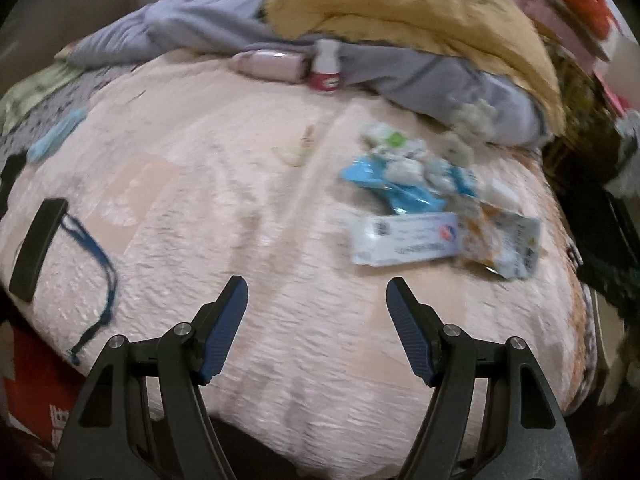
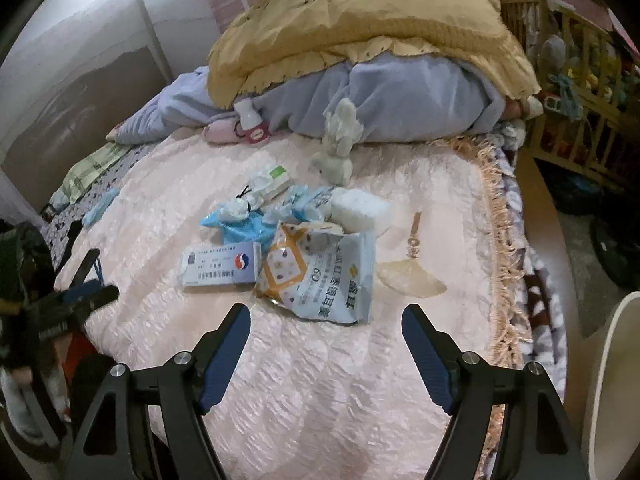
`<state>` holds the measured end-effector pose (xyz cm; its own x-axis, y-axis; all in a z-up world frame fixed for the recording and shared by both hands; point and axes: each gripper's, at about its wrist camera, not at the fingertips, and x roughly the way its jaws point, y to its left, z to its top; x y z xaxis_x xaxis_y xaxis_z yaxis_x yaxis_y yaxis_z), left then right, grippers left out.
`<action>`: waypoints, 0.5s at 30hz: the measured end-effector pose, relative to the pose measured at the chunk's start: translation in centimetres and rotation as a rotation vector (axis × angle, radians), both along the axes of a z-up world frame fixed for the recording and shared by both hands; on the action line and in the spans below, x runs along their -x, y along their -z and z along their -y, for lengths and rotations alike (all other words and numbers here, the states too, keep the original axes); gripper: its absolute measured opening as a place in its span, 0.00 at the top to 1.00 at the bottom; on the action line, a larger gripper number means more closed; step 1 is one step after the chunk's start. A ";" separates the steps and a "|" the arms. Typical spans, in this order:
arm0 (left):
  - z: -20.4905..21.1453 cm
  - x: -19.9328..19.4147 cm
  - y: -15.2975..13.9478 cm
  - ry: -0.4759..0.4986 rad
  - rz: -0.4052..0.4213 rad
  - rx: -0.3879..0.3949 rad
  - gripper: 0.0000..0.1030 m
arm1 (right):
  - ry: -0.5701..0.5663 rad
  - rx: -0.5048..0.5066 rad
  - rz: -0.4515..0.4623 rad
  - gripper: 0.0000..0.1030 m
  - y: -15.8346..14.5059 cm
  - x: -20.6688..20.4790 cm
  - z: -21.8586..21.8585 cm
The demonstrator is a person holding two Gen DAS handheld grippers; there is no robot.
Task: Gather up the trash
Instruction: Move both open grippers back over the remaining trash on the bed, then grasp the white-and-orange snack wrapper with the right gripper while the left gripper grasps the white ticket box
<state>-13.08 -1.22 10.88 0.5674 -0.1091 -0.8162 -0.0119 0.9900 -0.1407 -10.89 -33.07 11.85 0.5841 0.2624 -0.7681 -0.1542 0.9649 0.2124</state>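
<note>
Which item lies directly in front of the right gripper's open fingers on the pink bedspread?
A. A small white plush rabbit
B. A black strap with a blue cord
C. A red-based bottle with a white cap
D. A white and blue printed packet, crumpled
D: in the right wrist view the crumpled printed packet lies just beyond the open right gripper, ahead of the other items.

Bedspread (image 2: 320, 380) is pale pink with an embossed scallop texture and a peach fringe. The trash: a white box (image 2: 221, 266) with blue print and a red-blue logo, a white pouch (image 2: 320, 276) with orange diamond patterning, sky-blue wrappers (image 2: 240, 228). Mustard-yellow quilt (image 2: 360, 20) over a lavender blanket (image 2: 400, 96) at the far end.
</note>
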 end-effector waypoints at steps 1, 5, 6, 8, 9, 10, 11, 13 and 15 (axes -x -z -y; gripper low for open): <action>-0.5 -0.4 0.1 -0.009 -0.005 0.003 0.31 | -0.002 0.000 0.000 0.26 0.2 -0.1 -0.1; -1.1 -1.9 0.7 -0.014 -0.023 0.011 0.31 | -0.019 0.009 -0.018 0.26 1.2 -1.1 -0.5; -0.7 -2.5 0.9 0.004 -0.026 0.013 0.31 | -0.027 0.017 -0.025 0.26 1.6 -1.4 -0.8; 0.2 -3.4 1.3 0.038 -0.033 0.004 0.31 | -0.037 0.019 -0.028 0.26 2.1 -1.9 -1.0; 0.8 -4.1 1.5 0.055 -0.035 -0.004 0.31 | -0.031 0.018 -0.033 0.26 2.5 -2.3 -0.9; 1.4 -5.0 1.8 0.064 -0.035 -0.007 0.31 | -0.018 0.019 -0.042 0.26 2.9 -2.7 -0.8; 1.7 -5.8 1.9 0.070 -0.036 -0.006 0.31 | -0.007 0.023 -0.050 0.26 3.2 -3.1 -0.6; 2.4 -8.1 2.6 0.078 -0.046 0.005 0.31 | 0.007 0.026 -0.066 0.26 3.9 -4.0 -0.3; 3.0 -10.3 3.4 0.079 -0.058 0.020 0.31 | 0.024 0.017 -0.080 0.26 4.4 -5.1 0.0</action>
